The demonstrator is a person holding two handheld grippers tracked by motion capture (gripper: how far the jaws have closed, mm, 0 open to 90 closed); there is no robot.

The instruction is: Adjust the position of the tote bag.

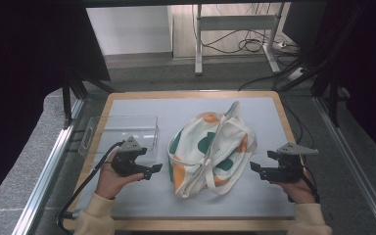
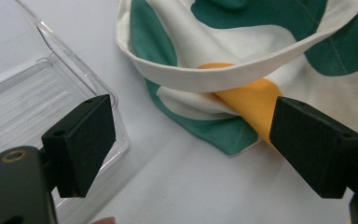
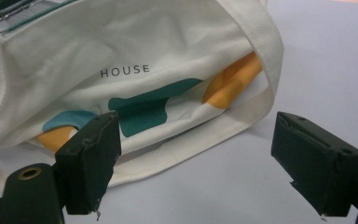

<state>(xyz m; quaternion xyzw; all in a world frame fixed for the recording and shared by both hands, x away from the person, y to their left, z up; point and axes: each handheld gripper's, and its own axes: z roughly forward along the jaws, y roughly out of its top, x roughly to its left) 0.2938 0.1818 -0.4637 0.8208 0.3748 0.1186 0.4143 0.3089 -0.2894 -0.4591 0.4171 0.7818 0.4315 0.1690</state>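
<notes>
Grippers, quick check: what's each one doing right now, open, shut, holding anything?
Left gripper: open, holding nothing, jaws aimed at the tote bag.
Right gripper: open, holding nothing, just short of the tote bag.

Worktop (image 1: 274, 105) is a pale grey mat on a light wood board, wood showing as a rim at the edges; grey carpet floor (image 1: 39, 142) around it; aluminium rails (image 1: 49, 169) run along both sides. Black curtains (image 1: 24, 58) hang left and right, dark. Beyond the far edge, a white wall panel (image 1: 127, 29) sits on wood-look flooring; a grey metal table frame (image 1: 235, 29) stands there, black cables (image 1: 247, 45) coiled under it; a power strip (image 1: 296, 73) lies at right. Light even, soft shadows.
</notes>
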